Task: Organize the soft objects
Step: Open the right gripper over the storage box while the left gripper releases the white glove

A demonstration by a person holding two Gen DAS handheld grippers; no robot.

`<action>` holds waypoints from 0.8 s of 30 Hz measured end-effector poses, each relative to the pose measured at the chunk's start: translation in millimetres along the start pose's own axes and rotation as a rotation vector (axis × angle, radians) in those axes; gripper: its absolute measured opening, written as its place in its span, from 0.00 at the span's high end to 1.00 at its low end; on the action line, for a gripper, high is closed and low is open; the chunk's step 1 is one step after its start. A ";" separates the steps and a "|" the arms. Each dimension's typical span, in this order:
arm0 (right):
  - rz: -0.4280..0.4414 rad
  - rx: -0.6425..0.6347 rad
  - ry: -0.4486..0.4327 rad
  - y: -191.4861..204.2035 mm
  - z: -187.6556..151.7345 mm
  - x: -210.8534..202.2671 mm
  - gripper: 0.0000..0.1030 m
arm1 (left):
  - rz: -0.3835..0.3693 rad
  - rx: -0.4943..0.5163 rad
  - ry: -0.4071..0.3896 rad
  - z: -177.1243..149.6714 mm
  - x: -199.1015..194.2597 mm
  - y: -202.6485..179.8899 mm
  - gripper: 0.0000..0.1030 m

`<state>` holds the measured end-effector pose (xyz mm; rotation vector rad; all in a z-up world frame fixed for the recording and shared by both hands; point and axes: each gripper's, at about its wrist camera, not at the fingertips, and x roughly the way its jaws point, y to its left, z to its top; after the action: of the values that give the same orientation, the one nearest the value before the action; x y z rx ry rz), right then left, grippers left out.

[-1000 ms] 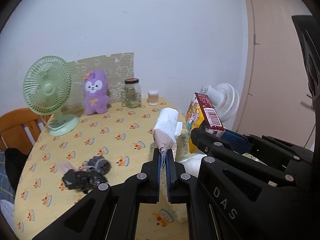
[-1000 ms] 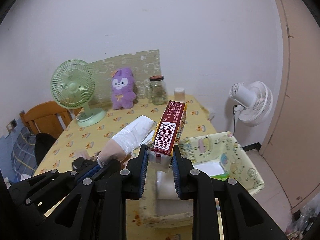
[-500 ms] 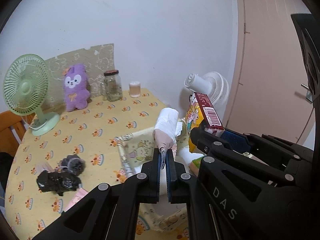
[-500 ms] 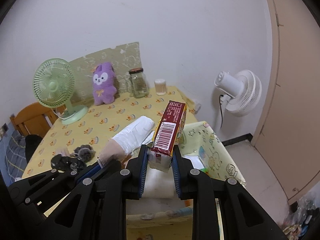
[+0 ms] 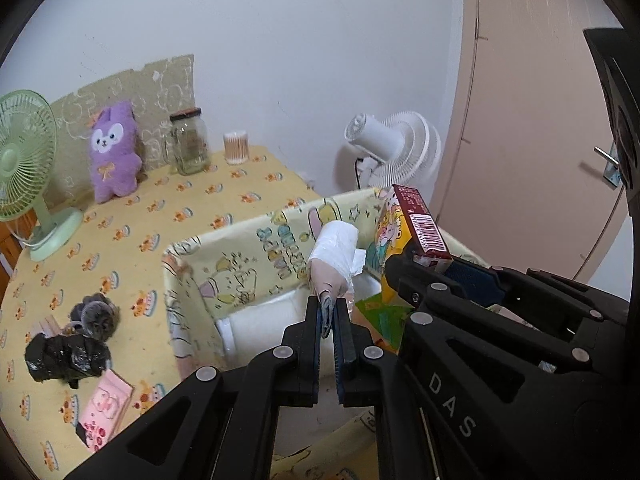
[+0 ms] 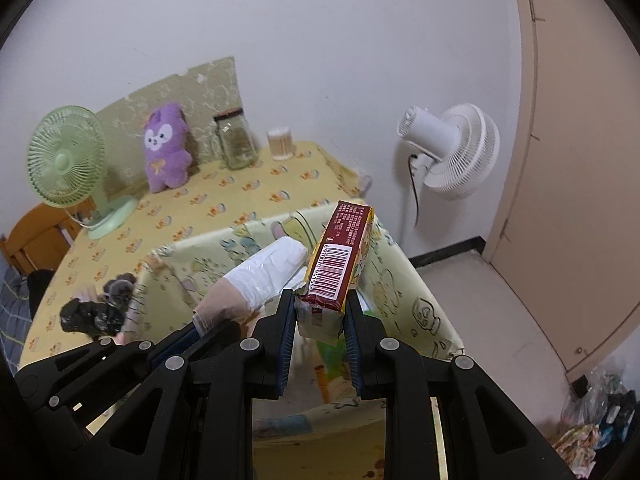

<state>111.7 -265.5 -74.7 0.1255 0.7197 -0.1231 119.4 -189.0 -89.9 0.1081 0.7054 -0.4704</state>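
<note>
My left gripper (image 5: 329,316) is shut on the end of a white and beige wrapped soft pack (image 5: 334,258), held over the open yellow cartoon-print fabric bin (image 5: 240,256). The pack also shows in the right wrist view (image 6: 256,280). My right gripper (image 6: 320,316) is shut on a red and yellow snack packet (image 6: 340,260), just right of the pack and above the same bin (image 6: 404,296). The packet shows in the left wrist view (image 5: 404,236). White and green packs lie inside the bin (image 5: 276,316).
On the yellow tablecloth (image 5: 132,216) lie a black crumpled bag (image 5: 64,360), a grey fluffy thing (image 5: 96,314) and a pink packet (image 5: 106,408). At the back stand a green fan (image 5: 24,160), purple plush (image 5: 114,152), glass jar (image 5: 188,142). A white fan (image 6: 452,152) is beyond the table.
Both grippers have moved right from over the table to above the fabric bin, each still holding its item. The bin now fills the centre of both views.
</note>
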 end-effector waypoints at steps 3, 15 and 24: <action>-0.011 0.005 0.022 -2.3 -2.4 8.4 0.74 | -0.003 -0.005 0.021 -2.1 8.3 0.3 0.96; -0.015 0.025 0.027 3.7 1.9 21.6 0.74 | 0.011 0.016 0.022 2.6 17.5 10.1 0.93; 0.011 0.065 0.071 7.5 2.6 29.1 0.74 | 0.003 0.021 0.084 6.0 20.6 17.9 0.87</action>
<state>136.3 -260.5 -91.5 0.1970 0.7864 -0.1319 144.7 -182.3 -99.8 0.1493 0.7832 -0.4723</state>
